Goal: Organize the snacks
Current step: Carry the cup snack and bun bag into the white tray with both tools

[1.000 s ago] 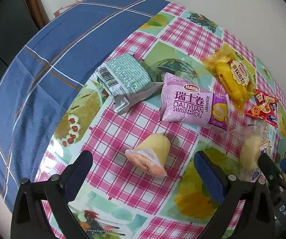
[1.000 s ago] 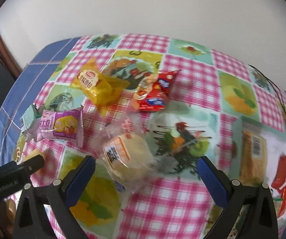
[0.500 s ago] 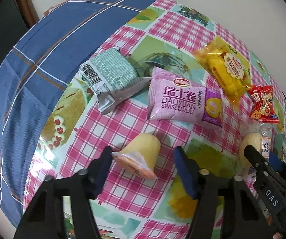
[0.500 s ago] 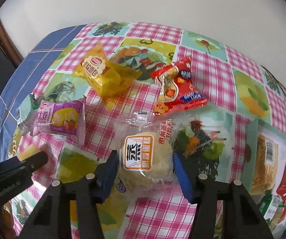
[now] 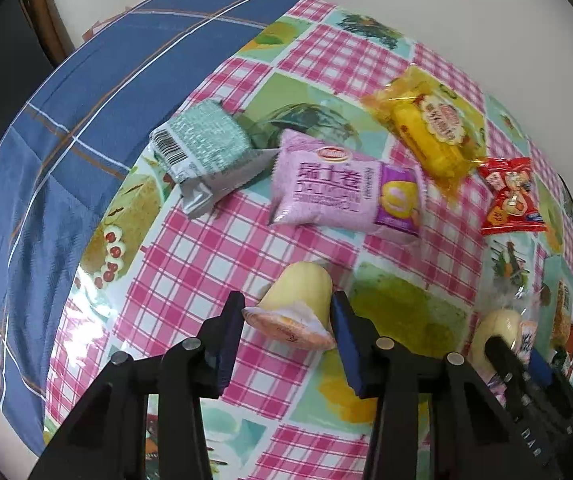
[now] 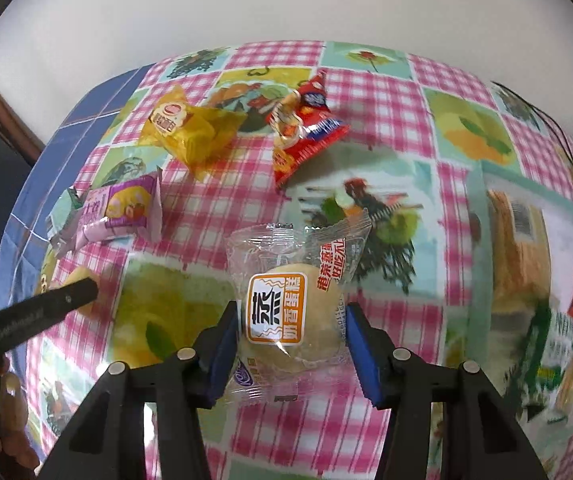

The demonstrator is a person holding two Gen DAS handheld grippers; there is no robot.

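Snacks lie scattered on a glossy checked tablecloth (image 5: 206,248); the left gripper (image 5: 286,320), jaws just closing, clamps a tapered pudding cup (image 5: 298,308) lying on its side, foil lid toward the camera, long axis pointing away; the right gripper (image 6: 292,334), also just closing, squeezes a round cake (image 6: 290,316) in crinkly clear wrap, label up.

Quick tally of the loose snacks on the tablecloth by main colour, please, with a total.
Yellow: 1, the yellow cake packet
Red: 1, the red snack packet
Pink-purple: 1, the Swiss roll packet
Green-silver: 1, the green wrapper
Pale cream: 2, the jelly cup and the steamed cake in clear wrap
Total: 6
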